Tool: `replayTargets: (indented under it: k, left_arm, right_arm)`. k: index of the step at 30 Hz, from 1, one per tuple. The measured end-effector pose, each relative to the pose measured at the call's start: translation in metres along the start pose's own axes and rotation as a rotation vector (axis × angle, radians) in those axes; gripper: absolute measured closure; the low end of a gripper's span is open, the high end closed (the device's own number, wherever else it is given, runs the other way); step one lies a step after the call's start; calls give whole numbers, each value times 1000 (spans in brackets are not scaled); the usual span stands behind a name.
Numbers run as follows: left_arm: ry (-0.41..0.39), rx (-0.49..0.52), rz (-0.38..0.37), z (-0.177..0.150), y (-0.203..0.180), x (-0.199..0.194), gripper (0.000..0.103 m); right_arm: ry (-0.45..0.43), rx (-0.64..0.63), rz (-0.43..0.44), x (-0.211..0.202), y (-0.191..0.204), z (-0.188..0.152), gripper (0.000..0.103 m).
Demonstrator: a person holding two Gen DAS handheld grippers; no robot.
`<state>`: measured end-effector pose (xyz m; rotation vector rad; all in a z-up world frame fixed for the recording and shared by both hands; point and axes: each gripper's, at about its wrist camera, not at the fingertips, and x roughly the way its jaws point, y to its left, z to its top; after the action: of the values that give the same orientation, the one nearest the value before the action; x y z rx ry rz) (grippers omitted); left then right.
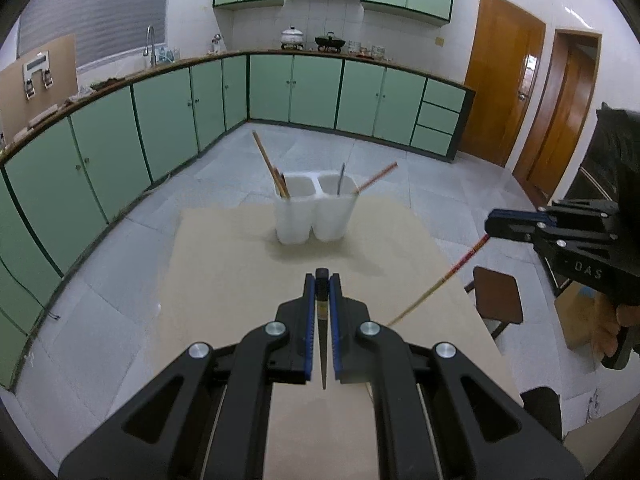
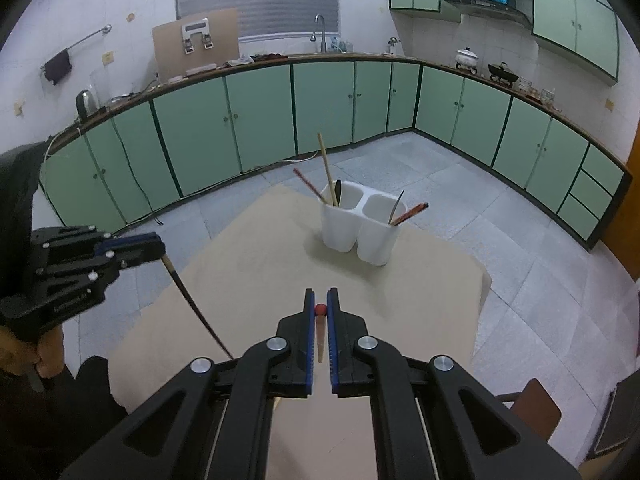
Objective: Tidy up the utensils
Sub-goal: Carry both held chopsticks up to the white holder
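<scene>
A white two-compartment utensil holder point(image 1: 314, 216) point(image 2: 360, 228) stands on the beige table top point(image 1: 224, 272) point(image 2: 248, 280), with chopsticks and dark utensils in both compartments. My left gripper point(image 1: 322, 280) is shut on a dark chopstick point(image 1: 322, 336), held above the table's near side; it also shows at the left of the right wrist view point(image 2: 160, 250), the dark chopstick point(image 2: 192, 304) slanting down from it. My right gripper point(image 2: 320, 298) is shut on a red-tipped chopstick point(image 2: 320, 332); it also shows in the left wrist view point(image 1: 490, 226), the red-and-yellow chopstick point(image 1: 440, 280) hanging below it.
A brown stool point(image 1: 498, 294) point(image 2: 536, 404) stands right of the table. Green cabinets point(image 1: 160, 120) line the walls beyond grey floor tiles. Wooden doors point(image 1: 500, 80) are at the right.
</scene>
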<state>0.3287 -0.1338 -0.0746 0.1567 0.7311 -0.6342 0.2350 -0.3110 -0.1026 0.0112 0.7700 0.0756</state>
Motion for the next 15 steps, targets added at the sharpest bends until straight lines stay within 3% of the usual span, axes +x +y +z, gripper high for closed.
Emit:
replayTargets:
  k: [15]
  left_arm:
    - [-54, 6, -14, 94, 3, 3, 97]
  right_arm:
    - [10, 23, -18, -15, -24, 79, 97]
